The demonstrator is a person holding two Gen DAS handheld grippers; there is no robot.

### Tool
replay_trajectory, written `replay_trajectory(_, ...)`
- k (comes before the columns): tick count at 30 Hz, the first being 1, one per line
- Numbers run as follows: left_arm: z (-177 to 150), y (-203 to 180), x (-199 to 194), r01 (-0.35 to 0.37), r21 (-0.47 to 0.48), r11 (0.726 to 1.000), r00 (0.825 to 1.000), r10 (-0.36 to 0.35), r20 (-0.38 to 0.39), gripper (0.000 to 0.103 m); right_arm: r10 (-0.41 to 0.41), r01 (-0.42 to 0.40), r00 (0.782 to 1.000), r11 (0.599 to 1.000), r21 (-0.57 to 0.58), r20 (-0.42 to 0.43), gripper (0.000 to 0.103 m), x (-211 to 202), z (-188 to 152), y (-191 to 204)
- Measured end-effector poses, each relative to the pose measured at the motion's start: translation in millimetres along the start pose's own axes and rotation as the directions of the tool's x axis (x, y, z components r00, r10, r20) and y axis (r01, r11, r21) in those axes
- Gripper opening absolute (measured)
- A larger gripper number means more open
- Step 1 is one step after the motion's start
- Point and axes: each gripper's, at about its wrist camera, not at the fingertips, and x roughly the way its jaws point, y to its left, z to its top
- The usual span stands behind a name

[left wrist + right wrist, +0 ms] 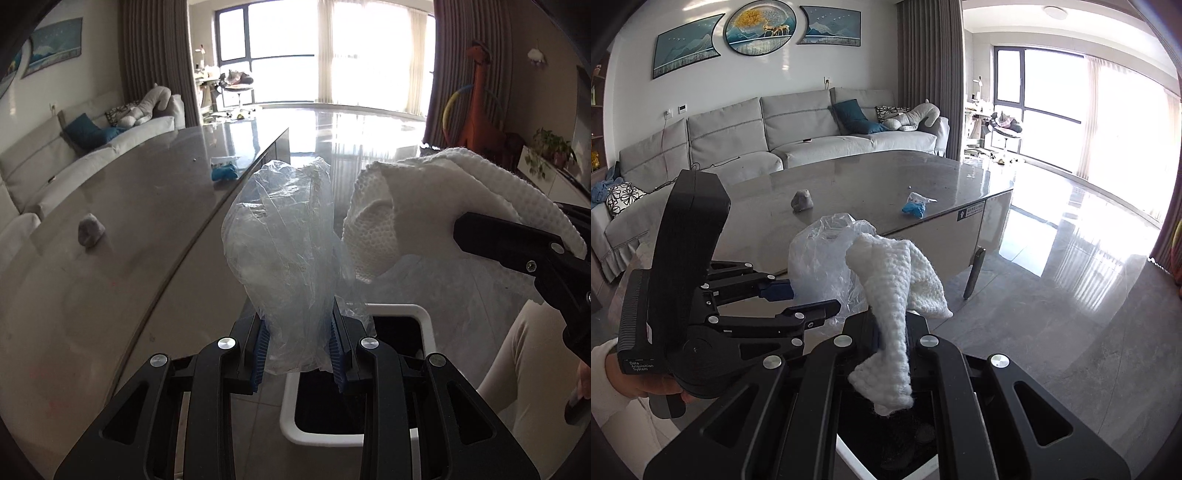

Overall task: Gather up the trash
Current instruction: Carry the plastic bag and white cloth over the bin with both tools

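My left gripper [300,345] is shut on a crumpled clear plastic bag [284,236] and holds it above a white-rimmed trash bin [421,314] on the floor. My right gripper [891,341] is shut on a white paper towel [899,280], also over the bin [849,454]. The towel shows in the left wrist view [424,206], beside the bag. The bag also shows in the right wrist view [822,258]. On the grey table [868,177] lie a grey crumpled wad [802,201] and a blue and white wrapper [915,205].
The table's edge [207,221] runs just left of the bin. A grey sofa [757,133] stands behind the table. Glossy floor [1071,258] spreads to the right toward the windows. An orange giraffe figure [480,107] stands at far right.
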Motion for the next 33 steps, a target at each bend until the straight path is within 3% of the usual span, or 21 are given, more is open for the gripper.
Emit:
replay_trajectory(15,-18.9,-33.8,67.2,0.117,0.007,0.993,0.976,-0.114,-0.186,0.030,-0.039,0.048,0.991,0.996,0.072,-0.131,0.007,21.4,-54.8,-19.7)
replay_trajectory(16,-22.6,-37.2,72.7,0.121,0.011,0.993,0.973,-0.116,-0.201,0.034,-0.040,0.051,0.990,0.996,0.075,-0.134,0.007,23.1,-55.6,-20.8)
replay_trajectory(17,-24.7,-40.5,78.9,0.125,0.019,0.992,0.966,-0.118,-0.230,0.052,-0.042,0.053,0.990,0.996,0.077,-0.138,0.007,23.5,-57.6,-23.4)
replay_trajectory(18,-26.6,-42.9,84.5,0.105,0.031,0.994,0.962,-0.094,-0.255,0.084,-0.043,0.055,0.989,0.995,0.081,-0.141,0.007,24.8,-58.6,-24.6)
replay_trajectory(19,-29.2,-45.6,87.9,0.060,0.047,0.997,0.963,-0.046,-0.265,0.097,-0.041,0.054,0.988,0.995,0.084,-0.147,0.008,26.8,-59.1,-25.6)
replay_trajectory(24,-38.7,-54.1,94.8,-0.013,0.133,0.991,0.962,0.049,-0.267,0.099,-0.036,0.053,0.986,0.994,0.097,-0.166,0.008,28.7,-66.6,-31.5)
replay_trajectory(33,-33.8,-45.1,87.2,-0.015,0.094,0.995,0.969,0.038,-0.246,0.099,-0.025,0.042,0.983,0.995,0.095,-0.180,0.008,33.9,-66.8,-32.5)
